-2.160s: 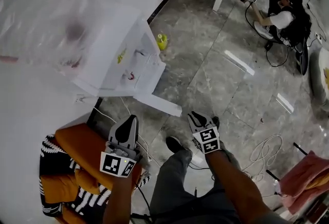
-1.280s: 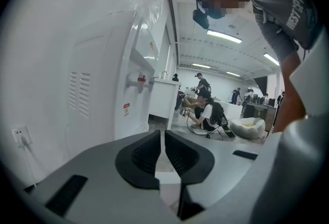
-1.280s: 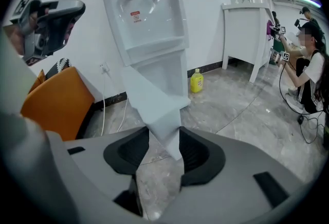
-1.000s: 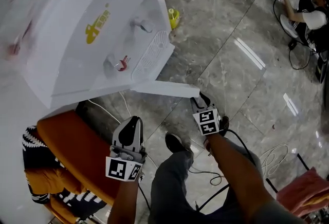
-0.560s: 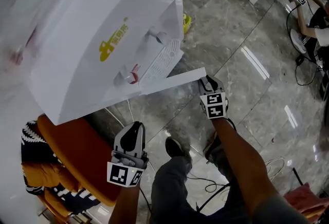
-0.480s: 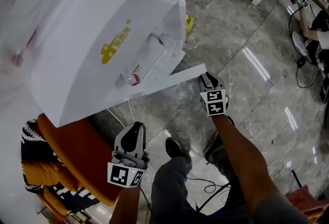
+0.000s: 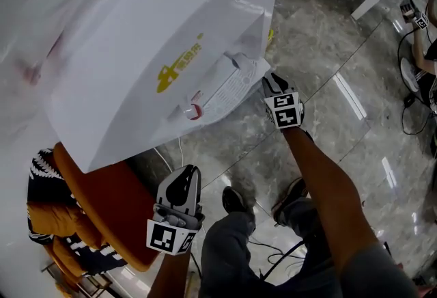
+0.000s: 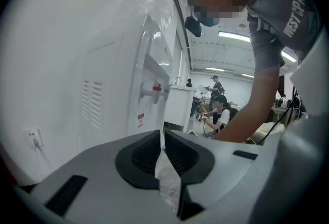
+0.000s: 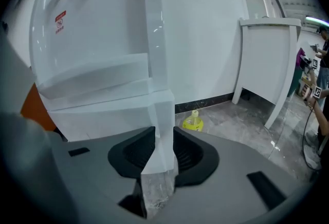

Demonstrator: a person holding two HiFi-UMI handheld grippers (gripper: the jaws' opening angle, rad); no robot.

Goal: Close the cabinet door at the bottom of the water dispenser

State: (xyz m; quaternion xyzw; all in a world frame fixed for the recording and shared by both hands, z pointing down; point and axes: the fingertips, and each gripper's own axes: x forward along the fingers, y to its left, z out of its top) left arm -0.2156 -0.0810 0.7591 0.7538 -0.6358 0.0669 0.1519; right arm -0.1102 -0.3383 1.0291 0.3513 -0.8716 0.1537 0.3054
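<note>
Cabinet door [image 9: 156, 63] stands edge-on at the foot of the water dispenser [image 7: 157, 37], its free edge running straight down between the jaws of the right gripper [image 9: 163, 142]. Those jaws are closing on it, and the dark pads [image 9: 134, 153] look to sit against both faces of the white panel with no gap showing. In the head view the door is mostly hidden beneath the dispenser's front, so how far it has left to swing cannot be told. The step in hand appears to be swinging it home. Doing that well probably means keeping a light hold, following the door's arc about its hinge rather than pushing straight, and letting go before the pads get caught between door and body. The left gripper [image 7: 184, 177] hangs well apart from the door, low beside the person's leg, jaws together and empty.
</note>
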